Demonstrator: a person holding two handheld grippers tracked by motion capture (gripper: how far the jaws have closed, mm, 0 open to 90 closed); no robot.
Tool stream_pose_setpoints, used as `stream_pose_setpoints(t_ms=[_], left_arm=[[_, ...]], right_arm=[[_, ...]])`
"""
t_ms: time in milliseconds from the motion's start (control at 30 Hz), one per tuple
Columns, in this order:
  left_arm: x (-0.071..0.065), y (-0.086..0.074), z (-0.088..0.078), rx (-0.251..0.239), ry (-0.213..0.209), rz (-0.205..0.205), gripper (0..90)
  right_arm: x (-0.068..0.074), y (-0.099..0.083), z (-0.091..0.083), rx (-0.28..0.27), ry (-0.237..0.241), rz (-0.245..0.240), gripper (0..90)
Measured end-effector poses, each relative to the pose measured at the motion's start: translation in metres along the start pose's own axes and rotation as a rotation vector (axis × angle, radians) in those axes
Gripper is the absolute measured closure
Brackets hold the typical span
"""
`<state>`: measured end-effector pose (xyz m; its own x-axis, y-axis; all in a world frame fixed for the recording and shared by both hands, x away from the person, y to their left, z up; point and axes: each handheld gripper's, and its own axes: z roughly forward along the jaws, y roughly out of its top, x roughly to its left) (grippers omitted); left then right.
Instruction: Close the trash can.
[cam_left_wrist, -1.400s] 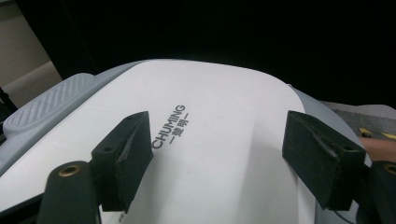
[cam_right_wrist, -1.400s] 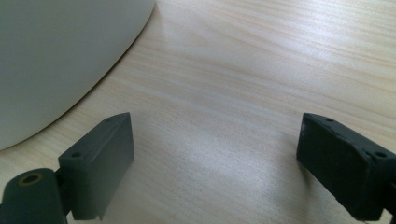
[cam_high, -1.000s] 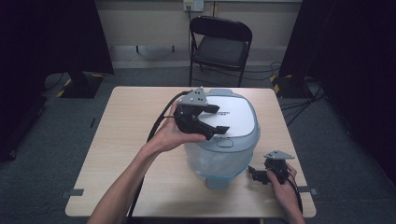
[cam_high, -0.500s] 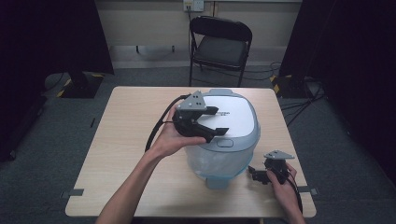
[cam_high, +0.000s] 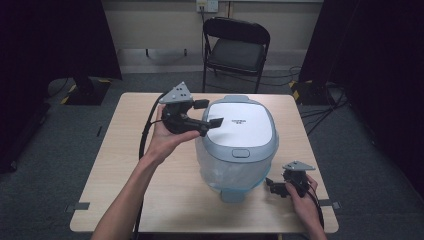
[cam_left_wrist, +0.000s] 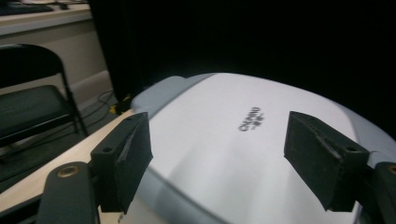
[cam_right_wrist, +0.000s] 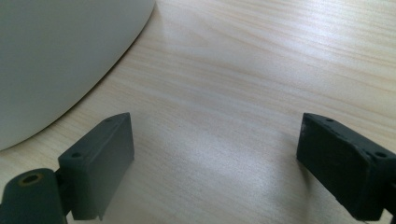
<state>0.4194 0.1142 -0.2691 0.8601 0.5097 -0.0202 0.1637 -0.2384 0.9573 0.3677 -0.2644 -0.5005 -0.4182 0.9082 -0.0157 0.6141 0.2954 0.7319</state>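
A white and pale-blue rice cooker (cam_high: 240, 135) with its lid down stands in the middle of the wooden table (cam_high: 125, 175). My left gripper (cam_high: 210, 113) is held in the air at the cooker's left side, jaws open and pointing over the lid's left edge. In the left gripper view the open left gripper (cam_left_wrist: 217, 158) frames the white lid (cam_left_wrist: 243, 140) and its printed logo, with nothing between the pads. My right gripper (cam_high: 271, 187) rests low at the front right, open, aimed at the cooker's base. The right gripper view shows the open right gripper (cam_right_wrist: 215, 163) over bare wood, the cooker wall (cam_right_wrist: 56, 56) at upper left.
A black folding chair (cam_high: 235, 45) stands behind the table's far edge. Cables lie on the floor at the back right (cam_high: 320, 95). Dark curtains hang at both sides. Tape marks sit at the table's front corners (cam_high: 77, 206).
My left gripper has drawn back to the left, from over the lid's middle to its left edge. The right gripper has stayed put.
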Motion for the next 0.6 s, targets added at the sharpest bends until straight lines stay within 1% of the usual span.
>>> stream_pose_setpoints(t_ms=[33,67,100,133,200,233,267,333,367,467,500,533,567,600], left_arm=[[0.0,0.0,0.0,0.0,0.0,0.0,22.2],[0.006,-0.001,-0.005,0.008,0.013,-0.002,22.1],[0.006,-0.001,-0.005,0.008,0.013,-0.002,22.0],[0.01,-0.003,-0.011,0.003,0.036,-0.023,20.9],[0.015,-0.005,-0.017,0.024,0.04,-0.029,17.7],[0.015,-0.005,-0.017,0.024,0.04,-0.029,17.9],[0.017,-0.008,-0.021,0.034,0.067,-0.021,18.0],[0.02,-0.011,-0.027,0.025,0.073,-0.042,18.0],[0.02,-0.011,-0.027,0.025,0.073,-0.042,18.0],[0.027,-0.017,-0.037,0.042,0.101,-0.056,17.3],[0.027,-0.017,-0.037,0.042,0.101,-0.056,17.4],[0.029,-0.02,-0.041,0.042,0.116,-0.055,17.3],[0.029,-0.02,-0.041,0.042,0.116,-0.055,17.3],[0.031,-0.023,-0.045,0.043,0.123,-0.065,17.3]], right_arm=[[0.0,0.0,0.0,0.0,0.0,0.0,10.1],[0.0,0.0,0.0,-0.001,0.001,-0.001,10.1],[0.0,0.0,0.0,-0.001,0.001,-0.001,10.1],[0.0,0.0,0.0,-0.001,0.0,-0.001,10.1],[0.0,0.0,0.0,0.0,0.0,-0.001,10.1],[0.0,0.0,0.0,0.0,0.0,-0.001,10.1],[0.0,0.0,0.0,0.0,0.0,-0.001,10.1],[0.0,0.0,0.0,0.0,0.0,-0.001,10.1],[0.0,0.0,0.0,0.0,0.0,-0.001,10.1],[0.0,0.0,0.0,0.0,0.0,-0.001,10.1],[0.0,0.0,0.0,0.0,0.0,-0.001,10.1],[0.0,0.0,0.0,0.0,0.001,-0.001,10.1],[0.0,0.0,0.0,0.0,0.001,-0.001,10.1],[0.0,0.0,0.0,0.0,0.001,-0.001,10.1]])
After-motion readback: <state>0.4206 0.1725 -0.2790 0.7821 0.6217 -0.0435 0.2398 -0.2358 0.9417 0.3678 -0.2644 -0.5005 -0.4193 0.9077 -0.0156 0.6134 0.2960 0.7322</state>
